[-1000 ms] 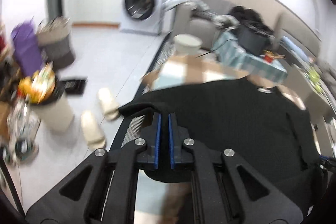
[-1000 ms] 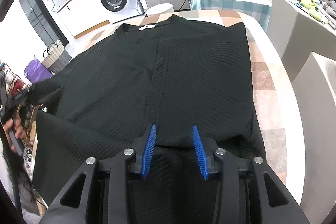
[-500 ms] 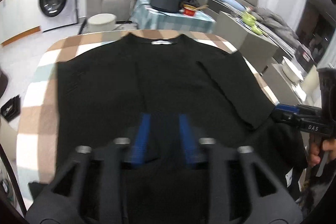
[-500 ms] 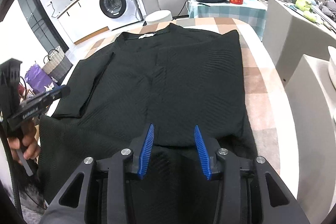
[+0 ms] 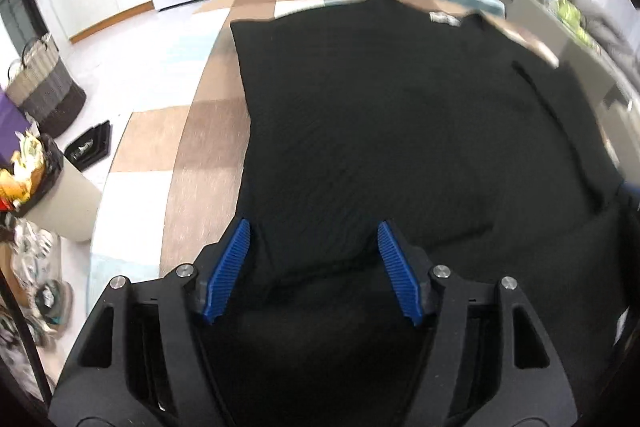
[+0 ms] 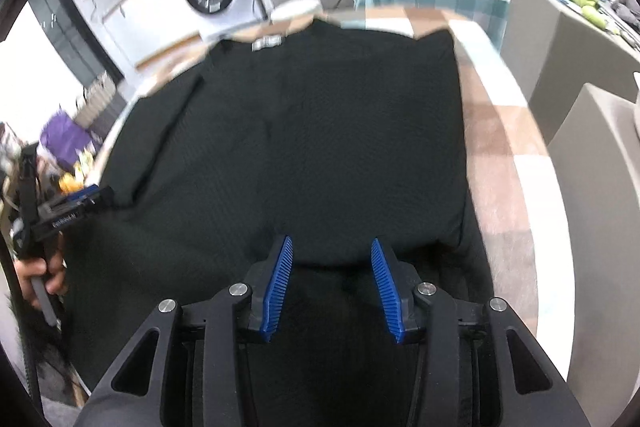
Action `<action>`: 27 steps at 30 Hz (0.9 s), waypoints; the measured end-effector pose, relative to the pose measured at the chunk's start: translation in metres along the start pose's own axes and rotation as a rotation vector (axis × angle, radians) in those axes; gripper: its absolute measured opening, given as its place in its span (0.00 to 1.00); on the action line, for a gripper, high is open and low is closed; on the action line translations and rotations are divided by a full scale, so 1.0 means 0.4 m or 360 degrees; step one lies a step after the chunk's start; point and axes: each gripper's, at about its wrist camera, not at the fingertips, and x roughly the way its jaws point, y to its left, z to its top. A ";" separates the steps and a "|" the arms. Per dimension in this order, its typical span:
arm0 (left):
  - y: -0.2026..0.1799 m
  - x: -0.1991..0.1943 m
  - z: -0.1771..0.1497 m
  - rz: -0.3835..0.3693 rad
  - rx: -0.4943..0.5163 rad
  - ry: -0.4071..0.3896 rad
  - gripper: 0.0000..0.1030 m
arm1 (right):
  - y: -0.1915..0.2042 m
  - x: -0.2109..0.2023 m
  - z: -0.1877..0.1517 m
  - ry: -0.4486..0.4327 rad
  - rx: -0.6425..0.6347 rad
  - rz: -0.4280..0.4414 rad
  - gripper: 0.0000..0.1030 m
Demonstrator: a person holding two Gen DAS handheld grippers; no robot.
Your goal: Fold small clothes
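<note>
Your black garment (image 5: 400, 131) lies spread flat on the checked desk (image 5: 192, 155), collar and label at the far end, both side panels folded inward over the middle. Your left hand-held gripper (image 5: 314, 267) hangs over the near hem, its jaws opening and pinching nothing, the cloth lying under the gap. Your right hand-held gripper (image 6: 332, 285) hovers over the same hem with its blue pads (image 6: 276, 287) spread apart and clear of the fabric.

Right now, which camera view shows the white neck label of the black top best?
The right wrist view: the label sits near the middle top, fairly large, though blurred. The left wrist view shows the same label smaller and farther toward the right side of the black top.
</note>
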 end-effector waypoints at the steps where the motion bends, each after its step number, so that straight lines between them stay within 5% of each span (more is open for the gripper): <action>1: -0.005 0.001 -0.002 0.0007 0.0004 -0.0011 0.62 | -0.003 -0.002 -0.002 -0.0010 0.0008 0.0009 0.41; 7: -0.061 -0.033 0.020 -0.0105 0.0059 -0.0114 0.62 | 0.012 -0.012 0.012 -0.0053 0.0027 0.0056 0.41; 16: -0.255 0.002 0.007 -0.0159 0.0497 -0.0079 0.61 | 0.061 0.008 0.001 -0.0008 -0.0035 0.0064 0.41; 18: -0.276 0.002 -0.008 -0.0158 0.0550 -0.0081 0.43 | 0.057 0.006 -0.001 -0.0007 -0.0027 0.0056 0.41; 19: -0.282 0.004 -0.011 -0.0176 0.0557 -0.0081 0.22 | 0.055 0.006 -0.002 -0.0007 -0.0020 0.0049 0.41; 20: -0.282 0.004 -0.011 -0.0206 0.0548 -0.0095 0.15 | 0.053 0.006 -0.003 -0.0007 -0.0017 0.0045 0.41; 27: -0.254 -0.052 -0.023 -0.0243 0.0530 -0.0172 0.09 | 0.062 0.018 0.006 0.0005 -0.0031 0.0051 0.41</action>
